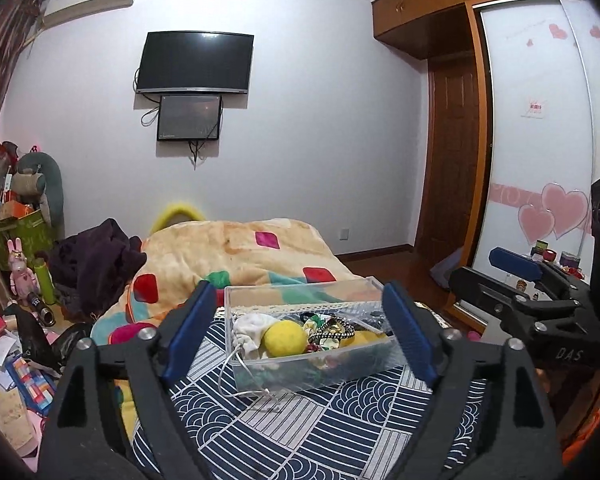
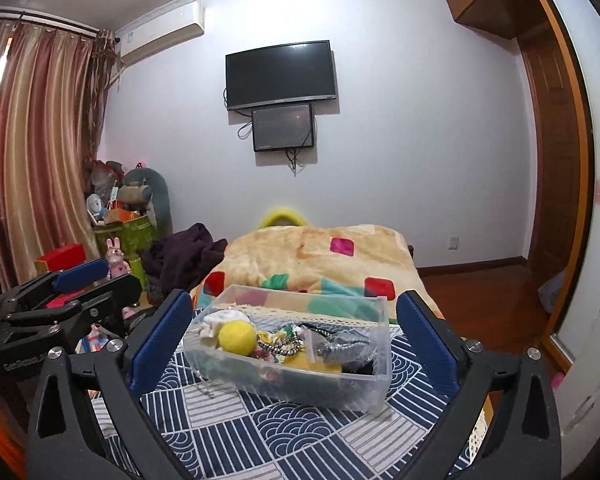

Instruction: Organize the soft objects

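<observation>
A clear plastic box (image 1: 256, 378) (image 2: 340, 388) stands on a navy-and-white patterned cloth (image 1: 320, 432) (image 2: 260, 436). It holds a yellow felt ball (image 1: 284, 338) (image 2: 237, 337), a white drawstring pouch (image 1: 250, 330) (image 2: 216, 322), patterned fabric scrunchies (image 1: 332, 330) (image 2: 284, 340) and a grey item in a plastic bag (image 2: 340, 350). My left gripper (image 1: 300, 332) is open, its blue pads either side of the box, just short of it. My right gripper (image 2: 296, 340) is open, likewise in front of the box. Both are empty.
Behind the box lies a cream blanket (image 1: 236, 252) (image 2: 324, 256) with coloured squares and a dark purple garment (image 1: 96, 264) (image 2: 184, 260). Clutter and toys crowd the left side (image 1: 16, 280). A wardrobe with sliding doors (image 1: 540, 140) stands on the right.
</observation>
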Tool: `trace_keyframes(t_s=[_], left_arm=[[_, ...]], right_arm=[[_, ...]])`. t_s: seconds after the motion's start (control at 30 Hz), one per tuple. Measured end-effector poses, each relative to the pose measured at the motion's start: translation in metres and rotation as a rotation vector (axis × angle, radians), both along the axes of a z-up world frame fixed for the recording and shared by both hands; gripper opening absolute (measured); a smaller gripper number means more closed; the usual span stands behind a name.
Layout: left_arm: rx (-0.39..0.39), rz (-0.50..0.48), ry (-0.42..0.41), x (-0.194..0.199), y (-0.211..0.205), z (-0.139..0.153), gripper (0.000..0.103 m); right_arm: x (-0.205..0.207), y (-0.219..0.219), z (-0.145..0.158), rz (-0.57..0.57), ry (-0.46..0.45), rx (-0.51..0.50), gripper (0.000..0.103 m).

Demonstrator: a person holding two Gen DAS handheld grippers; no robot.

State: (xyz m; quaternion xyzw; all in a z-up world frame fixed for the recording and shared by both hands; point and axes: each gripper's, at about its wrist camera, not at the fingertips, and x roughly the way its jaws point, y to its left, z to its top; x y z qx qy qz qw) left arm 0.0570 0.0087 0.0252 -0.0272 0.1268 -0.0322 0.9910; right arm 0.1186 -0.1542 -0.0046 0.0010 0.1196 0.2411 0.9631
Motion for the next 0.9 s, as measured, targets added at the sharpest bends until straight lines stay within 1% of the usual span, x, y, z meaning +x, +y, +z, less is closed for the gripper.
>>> trace_keyframes(t_s=[0.17, 0.37, 0.9], left_arm=[[0.006, 0.013, -0.012, -0.0036, -0.0013, -0.0011, 0.097], [0.016, 0.024, -0.02, -0.0065, -0.0029, -0.0034, 0.1], [0.017, 0.028, -0.029, -0.0099, -0.001, -0.0045, 0.101]], right_arm=[[-0.0021, -0.0021, -0.0025, -0.004, -0.001, 0.008, 0.103], [-0.0028, -0.0028, -0.0036, -0.004, 0.0, 0.009, 0.103], [-0.0067, -0.0045, -0.0034, -0.008, -0.007, 0.016, 0.103]])
